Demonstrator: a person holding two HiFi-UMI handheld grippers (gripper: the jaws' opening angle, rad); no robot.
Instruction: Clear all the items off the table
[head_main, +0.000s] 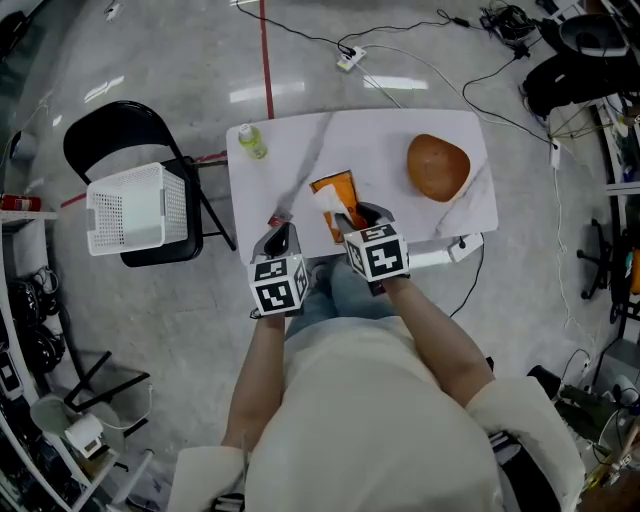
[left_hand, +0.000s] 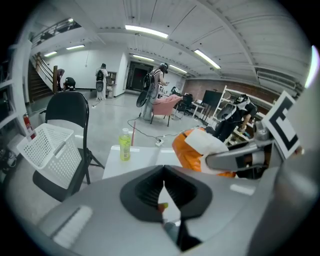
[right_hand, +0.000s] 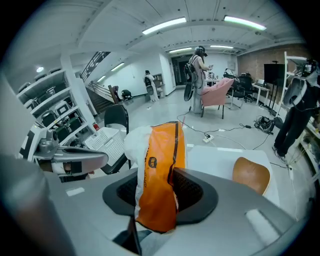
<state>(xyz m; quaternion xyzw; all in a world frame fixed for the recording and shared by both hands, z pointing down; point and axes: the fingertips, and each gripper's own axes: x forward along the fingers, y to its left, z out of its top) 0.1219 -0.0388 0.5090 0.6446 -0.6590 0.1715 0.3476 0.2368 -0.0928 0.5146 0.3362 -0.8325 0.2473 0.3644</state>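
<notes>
- Orange-and-white crinkly plastic packet (right_hand: 160, 150): judged light, soft, slippery; pinched mid-body by right gripper (right_hand: 161, 196).
- Left gripper (left_hand: 164, 194) clamped shut, apparently empty, at packet's nine o'clock.

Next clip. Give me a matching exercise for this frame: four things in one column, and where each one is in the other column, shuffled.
Things:
1. orange packet
2. green bottle
3. brown round object
4. white basket

Places:
A. on the black chair
B. gripped in the right tool
C. far left corner of the table
D. right part of the table

Pairs: 1-B; 2-C; 3-D; 4-A
</notes>
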